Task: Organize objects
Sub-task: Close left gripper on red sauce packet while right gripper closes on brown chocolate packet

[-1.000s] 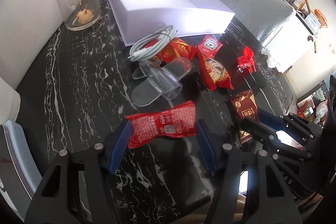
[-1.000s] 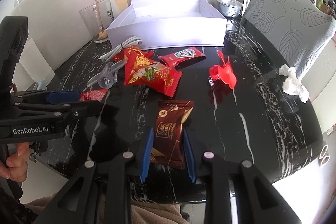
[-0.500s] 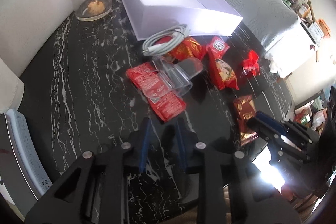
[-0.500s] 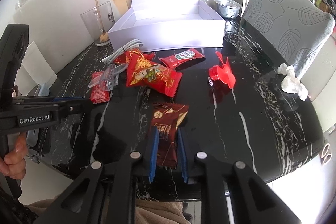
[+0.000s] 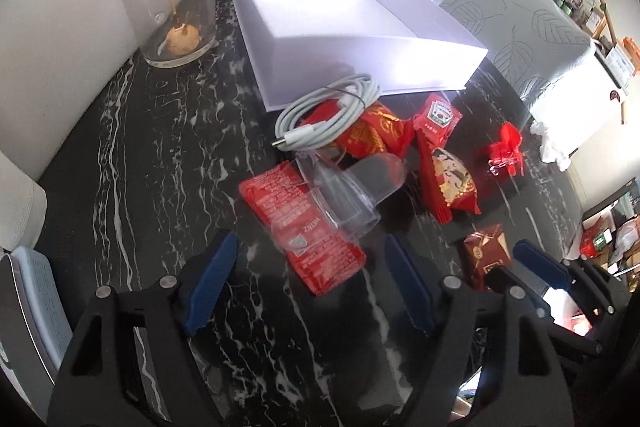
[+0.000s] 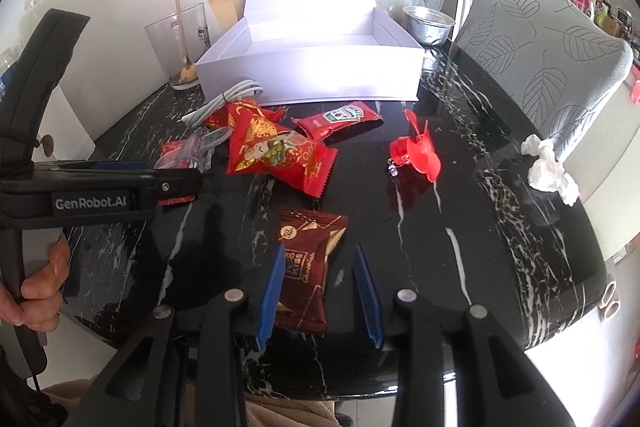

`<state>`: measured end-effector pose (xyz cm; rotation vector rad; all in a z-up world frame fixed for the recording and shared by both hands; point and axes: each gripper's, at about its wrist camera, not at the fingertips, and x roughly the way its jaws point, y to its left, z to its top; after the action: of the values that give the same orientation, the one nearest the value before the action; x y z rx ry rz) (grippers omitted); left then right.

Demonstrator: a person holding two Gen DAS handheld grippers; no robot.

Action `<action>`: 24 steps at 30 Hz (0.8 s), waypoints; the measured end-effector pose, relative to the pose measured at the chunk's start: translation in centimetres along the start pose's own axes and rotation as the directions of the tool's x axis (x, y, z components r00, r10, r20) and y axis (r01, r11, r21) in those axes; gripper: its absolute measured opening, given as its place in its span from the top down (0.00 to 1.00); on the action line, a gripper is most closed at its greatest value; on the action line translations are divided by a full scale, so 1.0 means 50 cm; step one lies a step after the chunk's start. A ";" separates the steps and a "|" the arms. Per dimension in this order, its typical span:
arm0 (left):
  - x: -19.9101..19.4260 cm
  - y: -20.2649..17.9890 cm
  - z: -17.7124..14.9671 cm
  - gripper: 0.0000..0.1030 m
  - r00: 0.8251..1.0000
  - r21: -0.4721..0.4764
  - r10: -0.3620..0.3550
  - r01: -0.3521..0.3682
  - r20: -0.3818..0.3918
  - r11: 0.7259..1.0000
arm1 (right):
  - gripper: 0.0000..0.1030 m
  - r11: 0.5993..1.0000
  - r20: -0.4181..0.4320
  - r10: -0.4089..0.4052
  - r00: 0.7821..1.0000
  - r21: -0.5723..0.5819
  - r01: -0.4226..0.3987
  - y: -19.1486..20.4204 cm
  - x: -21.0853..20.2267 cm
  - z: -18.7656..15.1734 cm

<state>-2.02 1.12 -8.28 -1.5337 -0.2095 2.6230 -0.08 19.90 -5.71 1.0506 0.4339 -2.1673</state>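
Red snack packet (image 5: 302,233) now lies angled on the table, partly under the clear plastic piece (image 5: 344,195); 1 s ago it sat crosswise between left gripper (image 5: 310,279) pads. Left jaws closed empty, now just reopened wide, nothing between. Right gripper (image 6: 320,291) jaws just opened; pads off the brown chocolate packet (image 6: 306,271), which lies between them.

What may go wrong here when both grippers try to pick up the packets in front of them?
1. A clear plastic piece lies on the red sachet. The left gripper has just been opening its jaws, with the sachet's near end between them; closing may drag that piece along.
2. The right gripper has just been opening its jaws around the chocolate packet without pressing it; lifting now would likely leave it behind.
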 end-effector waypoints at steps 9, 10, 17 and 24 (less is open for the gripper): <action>-0.001 -0.035 -0.003 0.62 0.998 0.127 0.066 -0.064 -0.011 0.990 | 0.64 0.999 -0.001 0.040 0.999 0.037 -0.040 -0.011 0.012 0.010; -0.003 -0.031 -0.005 0.63 0.998 0.125 0.062 -0.061 -0.012 0.990 | 0.64 0.999 0.000 0.040 0.999 0.035 -0.040 -0.011 0.012 0.010; -0.021 0.000 -0.021 0.64 0.998 0.093 0.033 -0.028 -0.052 0.995 | 0.65 0.999 -0.009 0.046 0.999 -0.001 -0.046 0.007 0.013 0.000; -0.050 0.047 -0.054 0.64 0.995 0.028 -0.043 0.046 -0.086 0.999 | 0.71 0.999 0.003 0.027 1.000 -0.036 -0.027 0.029 0.009 -0.012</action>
<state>1.56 -1.39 -7.82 -1.6077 -0.1950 2.5092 1.09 19.03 -6.43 1.0266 0.4532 -2.1296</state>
